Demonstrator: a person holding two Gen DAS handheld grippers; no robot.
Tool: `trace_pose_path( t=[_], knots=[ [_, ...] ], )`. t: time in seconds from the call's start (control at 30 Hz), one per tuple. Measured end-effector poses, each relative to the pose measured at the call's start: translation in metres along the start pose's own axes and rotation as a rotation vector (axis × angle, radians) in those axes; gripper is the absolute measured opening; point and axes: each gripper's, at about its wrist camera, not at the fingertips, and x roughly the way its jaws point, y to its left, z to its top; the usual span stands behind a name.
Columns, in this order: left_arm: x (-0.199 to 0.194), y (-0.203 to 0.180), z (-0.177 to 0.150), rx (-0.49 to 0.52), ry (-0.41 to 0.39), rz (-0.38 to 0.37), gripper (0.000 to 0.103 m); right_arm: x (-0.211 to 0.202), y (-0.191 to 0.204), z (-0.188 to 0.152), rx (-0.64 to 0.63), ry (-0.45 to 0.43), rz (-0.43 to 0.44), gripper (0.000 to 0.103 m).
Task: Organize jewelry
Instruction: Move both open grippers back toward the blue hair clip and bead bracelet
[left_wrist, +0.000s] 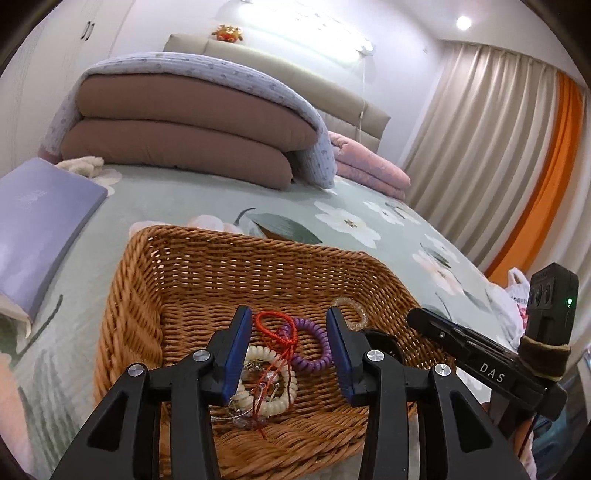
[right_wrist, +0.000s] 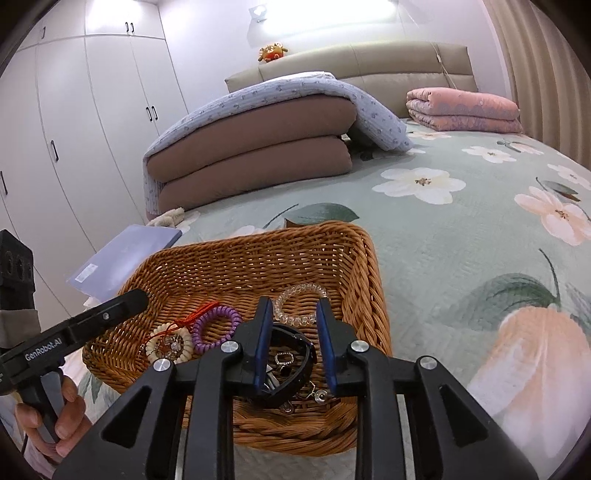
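Two wrist views over a wicker basket (left_wrist: 147, 295) on a flowered bedspread (right_wrist: 461, 229). My left tongs (left_wrist: 290, 345) hang above the basket's near half, jaws spread, nothing between the pads. Seen through their gap, below and slightly ahead, lie a red cord bracelet (left_wrist: 271, 325) and a purple coil band (left_wrist: 314, 345); a cream coil band (left_wrist: 271, 387) with clear beads lies just under the left pad.

My right tongs (right_wrist: 291, 332) hover at the basket's near right corner, jaws parted and gripping nothing. A black strap (right_wrist: 291, 369) lies directly beneath them, its long axis running crosswise to the jaws. A clear bead bracelet (right_wrist: 299, 302) sits just ahead of the tips.

Judgement: all pieces visible already rest in the basket. The black strap lies nearer my right tongs, the coil bands nearer my left.
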Motion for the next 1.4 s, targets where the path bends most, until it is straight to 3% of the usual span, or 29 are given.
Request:
trace_pose_path(
  t=[0.2,0.37,0.53,0.7,0.9,1.0,1.23,1.4],
  knots=[
    [-0.044,-0.001,0.003,-0.015,-0.069,-0.025,0.043,-0.039,0.016,-0.004,-0.057,-0.121,-0.039,0.027],
    [-0.093,0.01,-0.006,-0.056,-0.102,-0.057,0.043,-0.069,0.039,-0.014,-0.091,-0.144,0.011,0.031],
    [-0.109,0.031,-0.036,-0.053,-0.021,0.069,0.043,-0.08,0.069,-0.046,-0.111,-0.065,0.122,0.031],
    [-0.103,0.059,-0.061,-0.11,0.091,0.134,0.043,-0.064,0.099,-0.077,-0.19,0.06,0.175,0.031],
    [-0.091,0.069,-0.076,-0.172,0.195,0.016,0.043,-0.051,0.13,-0.09,-0.301,0.132,0.179,0.031],
    [-0.084,0.082,-0.081,-0.27,0.223,-0.075,0.043,-0.039,0.142,-0.096,-0.322,0.191,0.178,0.031],
    [-0.082,0.084,-0.084,-0.305,0.215,-0.064,0.043,-0.015,0.159,-0.107,-0.361,0.295,0.149,0.031],
    [-0.064,0.081,-0.086,-0.291,0.241,-0.013,0.043,0.003,0.172,-0.119,-0.426,0.365,0.052,0.031]
  ],
)
